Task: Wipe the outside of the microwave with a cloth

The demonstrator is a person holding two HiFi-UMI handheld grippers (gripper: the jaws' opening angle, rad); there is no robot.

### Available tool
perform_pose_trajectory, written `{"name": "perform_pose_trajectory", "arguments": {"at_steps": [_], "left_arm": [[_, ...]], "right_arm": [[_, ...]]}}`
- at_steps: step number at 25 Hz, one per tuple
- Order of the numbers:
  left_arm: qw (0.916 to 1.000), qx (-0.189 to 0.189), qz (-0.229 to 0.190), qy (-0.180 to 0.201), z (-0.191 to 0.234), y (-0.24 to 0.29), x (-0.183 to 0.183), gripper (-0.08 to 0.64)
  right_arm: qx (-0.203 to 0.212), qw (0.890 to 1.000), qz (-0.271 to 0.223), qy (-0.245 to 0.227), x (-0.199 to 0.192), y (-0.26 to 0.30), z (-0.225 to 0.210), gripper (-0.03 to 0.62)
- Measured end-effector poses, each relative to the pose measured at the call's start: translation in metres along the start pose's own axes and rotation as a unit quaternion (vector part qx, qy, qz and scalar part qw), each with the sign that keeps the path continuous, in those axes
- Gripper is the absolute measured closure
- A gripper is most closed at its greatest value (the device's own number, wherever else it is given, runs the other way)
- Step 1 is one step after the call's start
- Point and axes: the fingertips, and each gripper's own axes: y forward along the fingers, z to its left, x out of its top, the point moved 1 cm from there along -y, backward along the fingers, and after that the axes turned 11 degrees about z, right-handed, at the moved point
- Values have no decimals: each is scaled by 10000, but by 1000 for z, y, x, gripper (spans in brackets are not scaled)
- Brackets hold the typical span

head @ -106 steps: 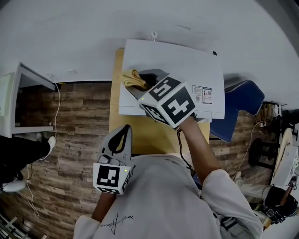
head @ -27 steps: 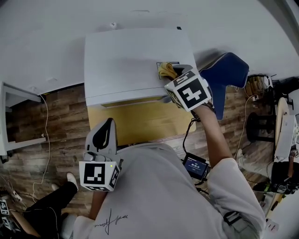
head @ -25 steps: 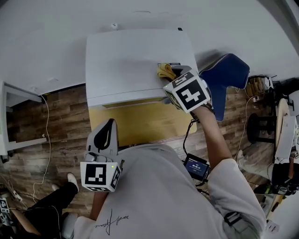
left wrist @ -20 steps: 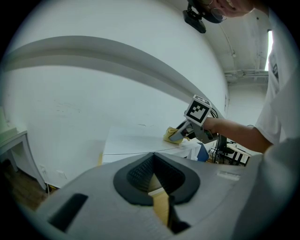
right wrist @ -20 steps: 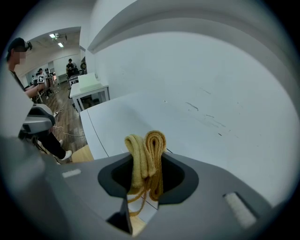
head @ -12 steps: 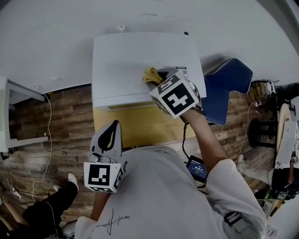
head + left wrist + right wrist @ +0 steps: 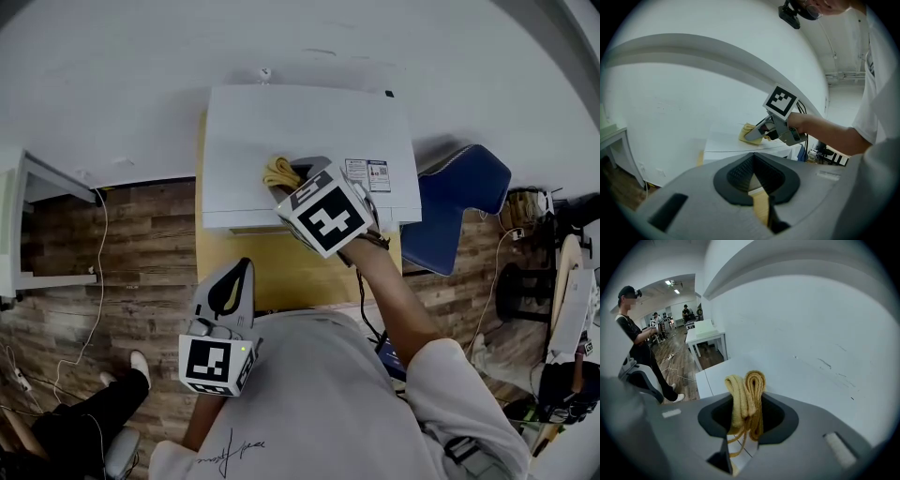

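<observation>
The white microwave [image 7: 309,131] stands on a yellow wooden table [image 7: 272,272] against the wall. My right gripper [image 7: 289,183] is shut on a folded yellow cloth [image 7: 277,172] and presses it onto the microwave's top, left of the label sticker [image 7: 369,174]. In the right gripper view the cloth [image 7: 746,394] stands bunched between the jaws of that gripper [image 7: 747,425], over the microwave top [image 7: 717,373]. My left gripper [image 7: 236,281] hangs shut and holds nothing, below the table's front edge. The left gripper view shows the cloth [image 7: 747,132] and right gripper [image 7: 757,133] on the microwave [image 7: 724,140].
A blue chair [image 7: 455,202] stands right of the microwave. A white table [image 7: 19,216] is at the far left. Someone's dark-clad legs [image 7: 75,422] show at lower left. Another person [image 7: 635,348] and a white table [image 7: 705,336] appear in the room behind.
My right gripper has slid the cloth leftward over the microwave top, from the label at the right towards the middle. The left gripper has stayed shut and low.
</observation>
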Motion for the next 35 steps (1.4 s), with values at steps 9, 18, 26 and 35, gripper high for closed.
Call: {"name": "perform_pose_trajectory", "arguments": {"at_steps": [9,18,26,35], "left_arm": [[9999,115,45,-54,10,-4,-3,566],[9998,161,68,-10,12,-6,1,566],[9998,195,-31,72,8,-6,11,566],[9992,263,-304,72,-4,-9,22,566]], "right_arm": [[284,9986,-164,-413,37,15,34,469],[646,9958,-368,-529,57,21,57,469],[1090,9856,-1242,-355,54,-14,64,469],[872,9621,-2508,614,3,-77,15,469]]}}
